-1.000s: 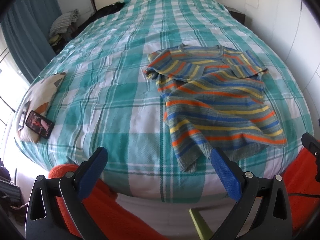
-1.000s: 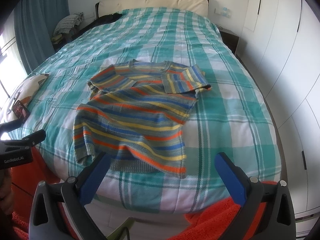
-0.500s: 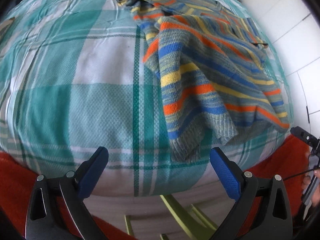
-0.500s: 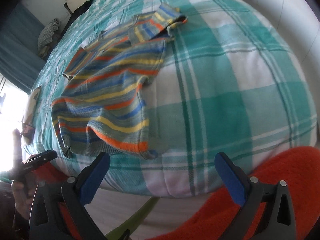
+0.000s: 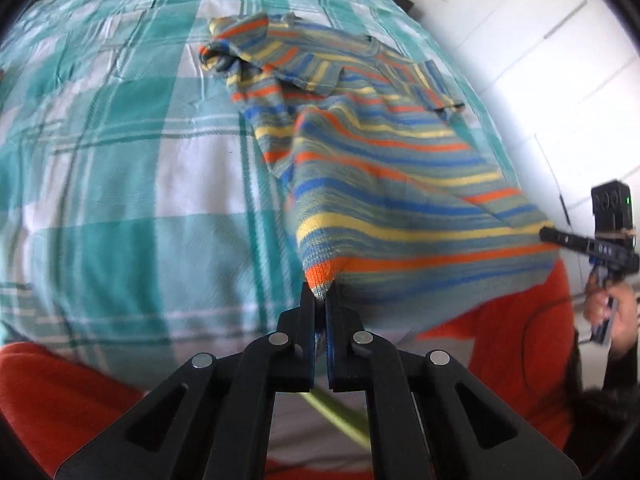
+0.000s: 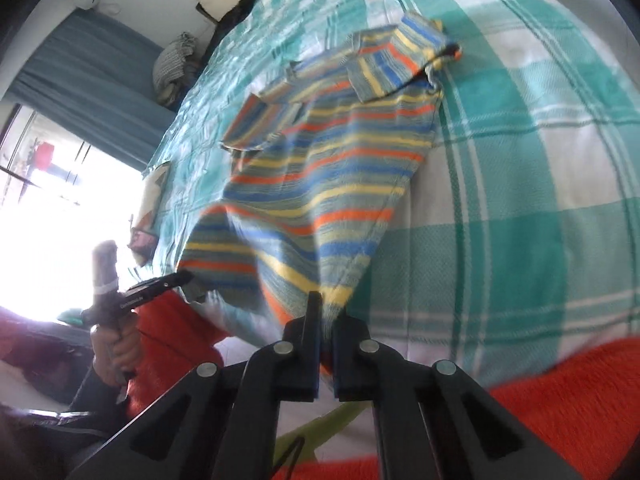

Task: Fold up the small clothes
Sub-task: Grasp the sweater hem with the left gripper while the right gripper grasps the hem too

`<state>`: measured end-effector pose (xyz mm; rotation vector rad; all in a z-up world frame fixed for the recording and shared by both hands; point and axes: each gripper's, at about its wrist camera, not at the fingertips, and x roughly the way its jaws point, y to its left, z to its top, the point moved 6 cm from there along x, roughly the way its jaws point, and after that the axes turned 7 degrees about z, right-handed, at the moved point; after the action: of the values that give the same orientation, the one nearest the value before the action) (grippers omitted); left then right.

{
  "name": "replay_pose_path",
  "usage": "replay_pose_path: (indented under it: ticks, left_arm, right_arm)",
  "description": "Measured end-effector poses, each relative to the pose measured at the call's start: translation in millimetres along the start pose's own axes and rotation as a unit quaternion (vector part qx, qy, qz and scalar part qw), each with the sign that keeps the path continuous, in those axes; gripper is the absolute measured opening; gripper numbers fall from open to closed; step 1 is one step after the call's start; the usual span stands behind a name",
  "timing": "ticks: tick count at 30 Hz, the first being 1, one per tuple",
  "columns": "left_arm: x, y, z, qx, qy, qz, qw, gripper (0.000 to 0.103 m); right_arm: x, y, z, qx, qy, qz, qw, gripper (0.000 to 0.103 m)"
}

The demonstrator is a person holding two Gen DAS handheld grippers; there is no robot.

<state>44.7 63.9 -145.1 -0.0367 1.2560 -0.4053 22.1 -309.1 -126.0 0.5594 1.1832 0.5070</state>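
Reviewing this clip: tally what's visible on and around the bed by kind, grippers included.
Striped shirt: 1
Grippers: 2, left gripper and right gripper, each shut on a hem corner
Checked bedspread: 1
Curtain: 1
Total: 5

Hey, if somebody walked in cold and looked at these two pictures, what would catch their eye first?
First, the striped shirt: bright orange, blue and yellow bands across the teal plaid bedspread, its near hem lifted off the bed. Next, the left gripper and the right gripper, each pinched shut on a bottom corner of that hem. Behind them, a bright window glares at the left of the right wrist view.
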Motion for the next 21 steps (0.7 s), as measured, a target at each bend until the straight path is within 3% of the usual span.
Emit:
replay_pose_path:
  ticks: [2, 4, 6, 7, 8, 9, 11, 17, 19, 21]
  left_arm:
    - [-0.4, -1.3, -7.7, 0.022, 0.024, 0.021, 0.9993, 0.003]
    - [15.0, -5.3, -17.7, 0.056, 0.048, 0.067, 0.995, 0.007]
    - [33.6, -3.4, -29.7, 0.077, 0.069, 0.103, 0.9893, 0.025]
    - [40.8, -1.0, -31.8, 0.073, 0.076, 0.107, 0.9887, 0.031]
    - [42.1, 2.0, -31.9, 0.061, 0.075, 0.105, 0.9898, 0.045]
    - [38.8, 6.9, -30.2, 0.044, 0.064, 0.101, 0.9919, 0.059]
    - [29.0, 19.6, -23.3, 0.011, 0.034, 0.098, 0.9946, 0.072]
    - [22.1, 54.0, 2.9, -0.053, -0.003, 0.116, 0.9918, 0.071]
    - [30.5, 58.7, 25.3, -0.057, -0.017, 0.126, 0.9902, 0.068]
    - [44.4, 58.6, 53.6, -0.066, -0.023, 0.111, 0.9914, 0.063]
  right_arm:
    - [-4.1, -5.6, -5.2, 0.012, 0.013, -0.018, 1.0, 0.004]
    - [12.3, -25.7, -14.4, 0.032, 0.039, -0.06, 0.997, 0.005]
    - [34.6, -49.3, -21.8, 0.055, 0.063, -0.106, 0.991, 0.005]
    - [42.0, -57.0, -24.0, 0.062, 0.069, -0.118, 0.989, 0.005]
    - [47.2, -63.0, -25.1, 0.064, 0.071, -0.131, 0.987, 0.005]
    - [49.0, -67.7, -25.2, 0.059, 0.068, -0.151, 0.984, 0.005]
    - [45.1, -67.1, -23.1, 0.056, 0.059, -0.154, 0.985, 0.005]
    - [13.3, -82.9, 0.3, 0.02, 0.026, -0.262, 0.965, 0.004]
    - [14.1, -90.0, 5.7, 0.026, 0.023, -0.266, 0.963, 0.004]
    - [17.6, -93.1, 5.7, 0.021, 0.027, -0.268, 0.963, 0.004]
